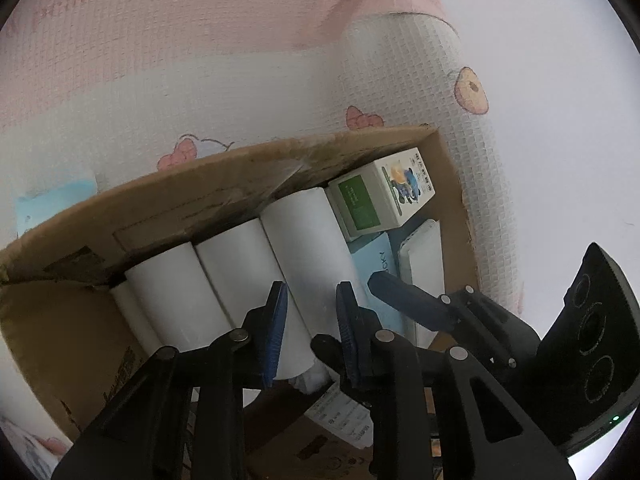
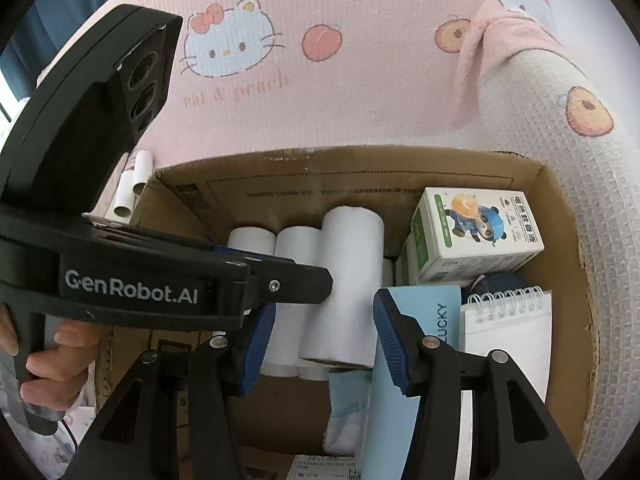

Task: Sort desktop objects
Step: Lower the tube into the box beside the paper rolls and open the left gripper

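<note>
**A:** In the lower centre of the left wrist view, where does the white roll [image 1: 304,264] lie relative to the left gripper [image 1: 310,320]?

**B:** Between its blue-padded fingers [image 1: 276,328]. The jaws stand apart on either side of the roll's near end. Whether the pads actually touch the roll is hard to judge from this angle; they appear parted, not clamped. The roll lies on top of a row of similar white rolls [image 1: 188,292] inside the cardboard box [image 1: 168,208].

**A:** And the right gripper [image 2: 324,344]?

**B:** Lower centre of the right wrist view, jaws wide open, holding nothing. The same roll [image 2: 348,280] lies lengthwise in the gap ahead of its fingertips. The left tool crosses the left half of that frame, held by a hand [image 2: 44,356].

**A:** What writing is legible?

**B:** "GenRobot.AI" in white on the left tool's black body. A light blue card [image 2: 424,312] at lower right reads "LUCKY" sideways. The white and green carton [image 2: 476,236], upper right of the box, bears a cartoon panda in blue and Chinese characters too small to read. A spiral notepad [image 2: 508,328] lies just right of the blue card.

**A:** Surroundings?

**B:** A pink cloth [image 2: 360,92] with a Hello Kitty print and the word "peach" fills the upper frame. Two small cardboard tubes [image 2: 134,188] lie outside the box, at mid left.
</note>
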`<state>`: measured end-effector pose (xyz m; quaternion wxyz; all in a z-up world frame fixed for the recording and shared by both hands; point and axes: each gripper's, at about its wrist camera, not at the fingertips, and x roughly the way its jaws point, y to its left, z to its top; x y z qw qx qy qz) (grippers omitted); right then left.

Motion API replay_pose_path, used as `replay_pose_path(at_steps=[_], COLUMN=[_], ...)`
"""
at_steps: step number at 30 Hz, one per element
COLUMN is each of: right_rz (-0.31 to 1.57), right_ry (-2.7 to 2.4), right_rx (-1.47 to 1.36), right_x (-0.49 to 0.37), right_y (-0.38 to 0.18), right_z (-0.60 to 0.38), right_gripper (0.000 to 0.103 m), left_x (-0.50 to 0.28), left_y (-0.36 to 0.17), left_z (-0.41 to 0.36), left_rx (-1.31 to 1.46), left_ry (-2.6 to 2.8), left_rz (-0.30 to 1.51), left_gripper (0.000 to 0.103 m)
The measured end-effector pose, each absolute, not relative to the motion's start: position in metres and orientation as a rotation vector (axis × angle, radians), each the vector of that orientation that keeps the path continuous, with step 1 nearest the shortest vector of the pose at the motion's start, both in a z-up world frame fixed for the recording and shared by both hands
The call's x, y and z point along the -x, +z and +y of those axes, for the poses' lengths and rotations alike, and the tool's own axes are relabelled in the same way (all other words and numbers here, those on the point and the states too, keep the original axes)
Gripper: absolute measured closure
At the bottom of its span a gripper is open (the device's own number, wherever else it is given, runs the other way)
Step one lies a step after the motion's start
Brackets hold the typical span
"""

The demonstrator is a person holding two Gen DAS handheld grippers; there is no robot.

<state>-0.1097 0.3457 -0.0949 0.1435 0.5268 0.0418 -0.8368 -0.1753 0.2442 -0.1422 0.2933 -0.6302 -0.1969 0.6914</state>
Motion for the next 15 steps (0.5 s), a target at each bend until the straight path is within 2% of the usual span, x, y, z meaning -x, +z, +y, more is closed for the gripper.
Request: replay_pose_path(at_steps=[2, 3, 4, 7, 15], right_rz=[0.118, 0.129, 0.152, 0.181, 0.139], right_ry=[-2.42, -2.427, -2.44, -2.486, -2.567], right_rx=[-1.512, -1.503, -1.487, -1.484, -1.521], right_x=[0.107, 0.104, 0.102, 0.102, 0.117], right_y=[-0.093, -0.09, -0.087, -0.077, -0.071], right_z=[0.347, 0.347, 0.347, 0.349, 0.358], right_gripper=[0.064, 0.072, 0.079, 0.082, 0.082], left_x=[0.176, 0.176, 0.176, 0.179, 0.188], left_y=[-0.141, -0.14, -0.139, -0.133, -0.126], left_z=[0.239, 0.237, 0.235, 0.227, 0.23], left_rx=[1.66, 1.652, 1.641, 1.607, 1.583], left_ry=[1.828, 1.824, 1.823, 1.845, 1.855], left_rz=[-0.56, -0.577, -0.597, -0.609, -0.635], left_gripper=[0.075, 0.075, 0.08, 0.092, 0.093])
